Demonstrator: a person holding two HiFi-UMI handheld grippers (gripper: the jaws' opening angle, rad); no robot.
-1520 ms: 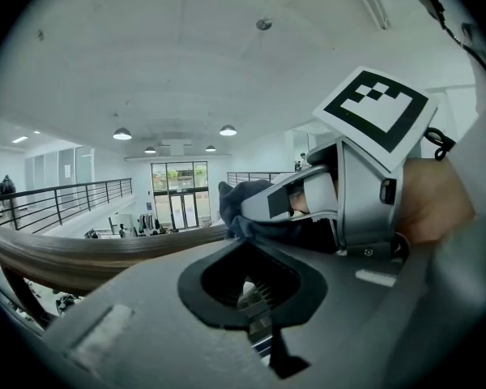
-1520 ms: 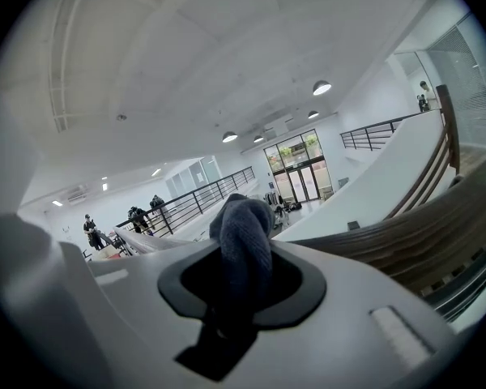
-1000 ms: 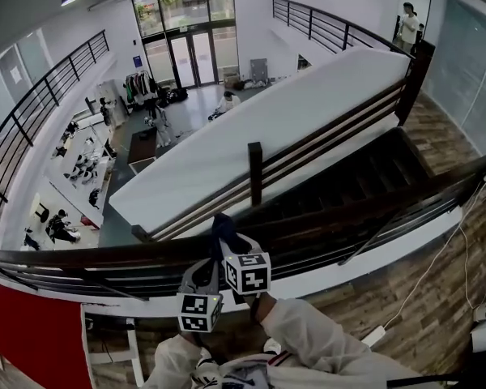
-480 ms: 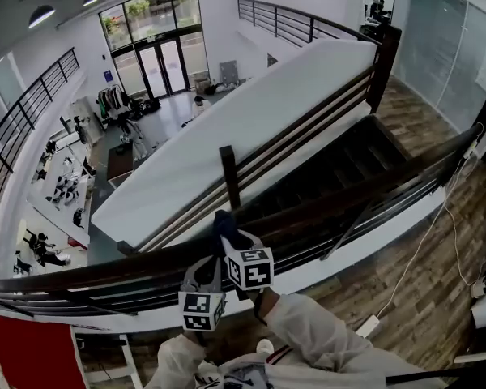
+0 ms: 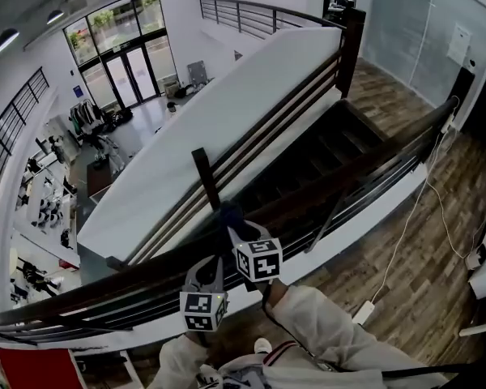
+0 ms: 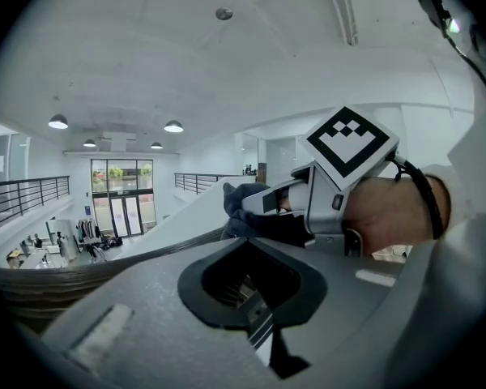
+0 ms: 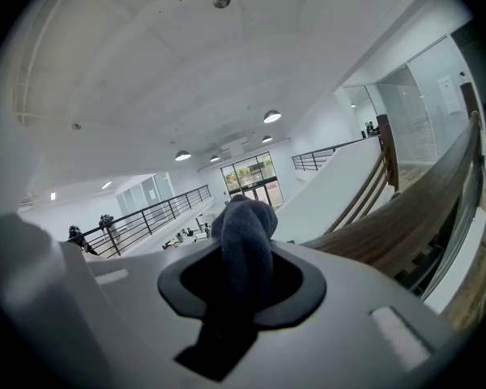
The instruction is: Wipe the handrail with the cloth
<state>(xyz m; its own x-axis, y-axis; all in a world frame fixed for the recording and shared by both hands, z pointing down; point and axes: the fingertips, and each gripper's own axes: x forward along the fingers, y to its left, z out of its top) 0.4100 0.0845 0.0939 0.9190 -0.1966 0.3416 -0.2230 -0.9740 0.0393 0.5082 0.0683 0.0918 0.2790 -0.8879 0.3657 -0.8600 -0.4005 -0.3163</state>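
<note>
— What is seen to differ from a second ago?
— The right gripper point(image 5: 233, 227) is carried further along the handrail point(image 5: 121, 279), toward two o'clock. The rail is now seen at a steeper slant, and the red panel point(image 5: 32, 369) at seven o'clock is nearly lost.
— How is the cloth described?
— The cloth point(image 7: 245, 233) is dark blue-grey and bunched into a thick roll. It is clamped between the right jaws and is set at the rail. The left gripper point(image 5: 204, 270), at seven o'clock of the right one, is held with jaws drawn together and nothing between them.
— What is not made out?
— The contact of cloth and rail is masked by the gripper, and the cloth's lower end is hidden in the housing.
</note>
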